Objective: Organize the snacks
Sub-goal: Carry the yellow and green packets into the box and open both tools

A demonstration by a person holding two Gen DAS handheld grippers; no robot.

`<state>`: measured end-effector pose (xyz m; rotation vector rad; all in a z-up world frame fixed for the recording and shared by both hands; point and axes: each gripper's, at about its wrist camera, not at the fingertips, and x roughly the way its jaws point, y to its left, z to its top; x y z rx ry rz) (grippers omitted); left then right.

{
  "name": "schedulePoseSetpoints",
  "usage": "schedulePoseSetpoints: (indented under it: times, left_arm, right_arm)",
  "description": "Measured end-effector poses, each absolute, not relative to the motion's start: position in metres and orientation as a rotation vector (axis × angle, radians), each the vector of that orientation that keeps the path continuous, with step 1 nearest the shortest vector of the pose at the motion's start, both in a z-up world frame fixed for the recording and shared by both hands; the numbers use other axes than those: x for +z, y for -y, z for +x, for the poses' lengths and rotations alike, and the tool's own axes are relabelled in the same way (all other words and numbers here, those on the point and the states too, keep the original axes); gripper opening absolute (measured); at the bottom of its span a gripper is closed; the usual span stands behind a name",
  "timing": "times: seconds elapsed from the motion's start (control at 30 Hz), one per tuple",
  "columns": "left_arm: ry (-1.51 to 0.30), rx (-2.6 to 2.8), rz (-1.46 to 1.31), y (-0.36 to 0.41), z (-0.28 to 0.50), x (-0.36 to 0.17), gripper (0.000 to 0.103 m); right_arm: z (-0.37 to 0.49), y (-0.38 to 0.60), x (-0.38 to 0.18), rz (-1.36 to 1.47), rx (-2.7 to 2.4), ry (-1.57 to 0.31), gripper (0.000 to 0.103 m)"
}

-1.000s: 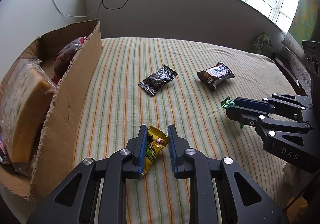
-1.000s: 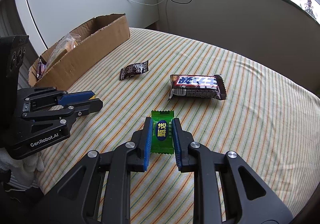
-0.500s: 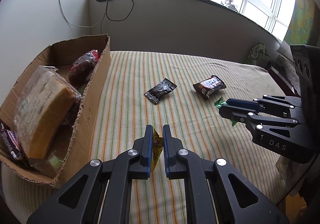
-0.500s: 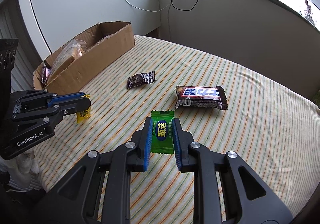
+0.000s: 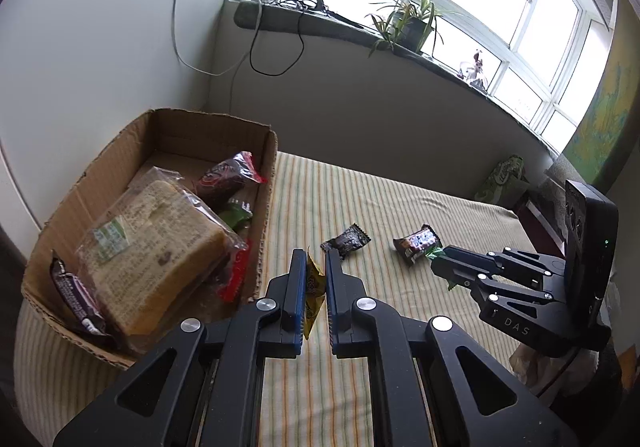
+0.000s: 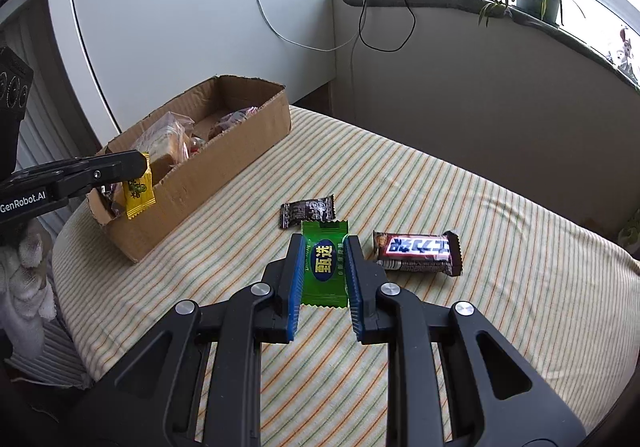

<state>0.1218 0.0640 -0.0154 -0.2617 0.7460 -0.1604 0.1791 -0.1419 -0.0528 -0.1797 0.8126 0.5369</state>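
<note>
Left claw: clamped on a yellow candy, held edge-on between the blue pads, clear of the cloth; in the right wrist view it hangs from the claw tip just in front of the box's near corner.
Right claw: clamped on a green candy, wrapper flat and face up between the pads, lifted off the cloth.
Cardboard box: open-topped, at the left of the desk, long side running near to far.
Box contents: wrapped bread slice leaning across the middle; dark bar at the near left end; dark red packet toward the far end; small green wrapper beside the bread; red wrapper against the right wall.
Desk: covered with a striped cloth in green, orange and cream.
Black candy: lies on the cloth, just beyond the green candy, well apart from the box.
Chocolate bar: brown wrapper, on the cloth right of the black candy, near the right claw.
Background: windowsill with a potted plant and cables; white wall behind the box.
</note>
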Motion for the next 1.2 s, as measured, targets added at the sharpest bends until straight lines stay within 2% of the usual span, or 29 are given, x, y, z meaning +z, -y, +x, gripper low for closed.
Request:
schedulePoseSetpoints:
  times: [0.47,0.8,1.2]
  left_arm:
    - [-0.685,-0.053,-0.28,-0.138,0.148,0.004,0.008]
    - [-0.693,-0.018,-0.29,-0.163,0.178,0.0,0.008]
    - [-0.703,0.021,-0.263,-0.168,0.189,-0.009,0.008]
  right_arm:
    - [0.219,0.054,-0.018,-0.205,0.623,-0.758,0.02]
    - [0.241,-0.01,-0.032,-0.236,0.689,-0.792,0.02]
    - [0.252,-0.029,-0.045,-0.214,0.721,-0.838,0.021]
